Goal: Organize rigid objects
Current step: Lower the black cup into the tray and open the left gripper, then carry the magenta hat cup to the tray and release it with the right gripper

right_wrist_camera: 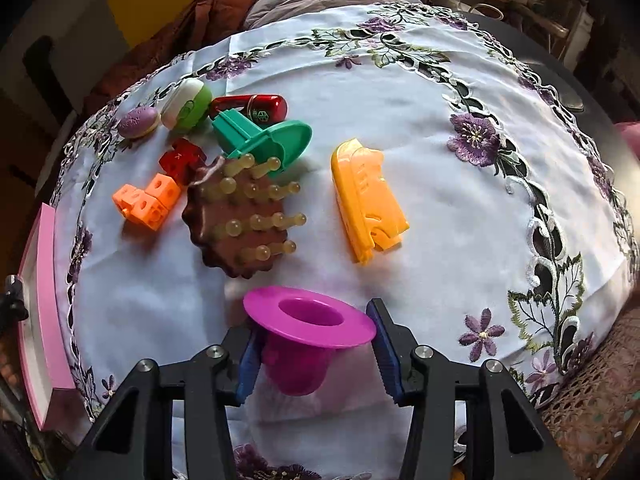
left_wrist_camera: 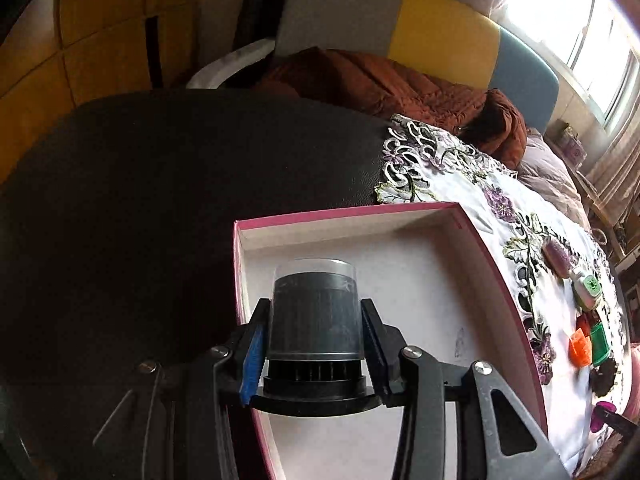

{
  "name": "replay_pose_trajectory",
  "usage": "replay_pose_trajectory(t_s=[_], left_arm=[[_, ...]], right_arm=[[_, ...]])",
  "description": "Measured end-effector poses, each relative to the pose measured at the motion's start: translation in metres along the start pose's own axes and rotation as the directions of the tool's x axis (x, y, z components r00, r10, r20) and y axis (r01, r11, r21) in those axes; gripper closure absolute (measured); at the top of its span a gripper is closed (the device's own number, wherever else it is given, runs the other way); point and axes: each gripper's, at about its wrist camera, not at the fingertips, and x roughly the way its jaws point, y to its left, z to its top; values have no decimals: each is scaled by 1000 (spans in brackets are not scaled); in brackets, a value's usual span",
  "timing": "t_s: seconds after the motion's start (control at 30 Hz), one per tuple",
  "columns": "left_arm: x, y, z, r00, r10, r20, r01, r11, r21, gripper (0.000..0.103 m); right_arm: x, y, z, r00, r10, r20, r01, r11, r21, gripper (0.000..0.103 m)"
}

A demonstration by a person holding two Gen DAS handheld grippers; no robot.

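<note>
The left claw (left_wrist_camera: pixel 314 356) clamps a dark canister with a clear cap (left_wrist_camera: pixel 315 312) by its stiff, likely slippery sides, over the near-left corner of the otherwise bare pink box (left_wrist_camera: pixel 420 210). At six o'clock on the tabletop (right_wrist_camera: pixel 400 100), the right claw (right_wrist_camera: pixel 312 350) straddles a light, rigid magenta cup (right_wrist_camera: pixel 308 324) beneath its flared rim; whether both pads press it I cannot tell.

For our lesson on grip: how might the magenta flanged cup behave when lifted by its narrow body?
The magenta flanged cup looks like stiff, light moulded plastic. Its glossy tapered body may slip between the right claw pads. Its wide brim may make it top-heavy.
</note>
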Motion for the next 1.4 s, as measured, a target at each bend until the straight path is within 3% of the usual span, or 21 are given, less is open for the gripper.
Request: replay_pose_trajectory(t_s=[0.17, 0.43, 0.67, 0.9, 1.4], left_arm=[[-11, 2, -5, 1000, -19, 9, 19, 1000, -24, 51], [-59, 1, -26, 997, -12, 80, 14, 1000, -27, 50], [-98, -15, -72, 993, -70, 93, 70, 998, -2, 50], [-113, -33, -107, 990, -111, 86, 112, 994, -1, 50], [-123, -35, -129, 997, -18, 81, 19, 1000, -7, 50]], right_arm=[[2, 3, 1, 1000, -16, 0, 16, 1000, -17, 53], [1, 10, 0, 999, -37, 31, 39, 997, -65, 54], [-5, 19, -8, 997, 56, 56, -50, 993, -104, 54], [-2, 31, -15, 996, 65, 68, -53, 984, -168, 54], [-3, 63, -25, 992, 117, 57, -95, 952, -291, 55]])
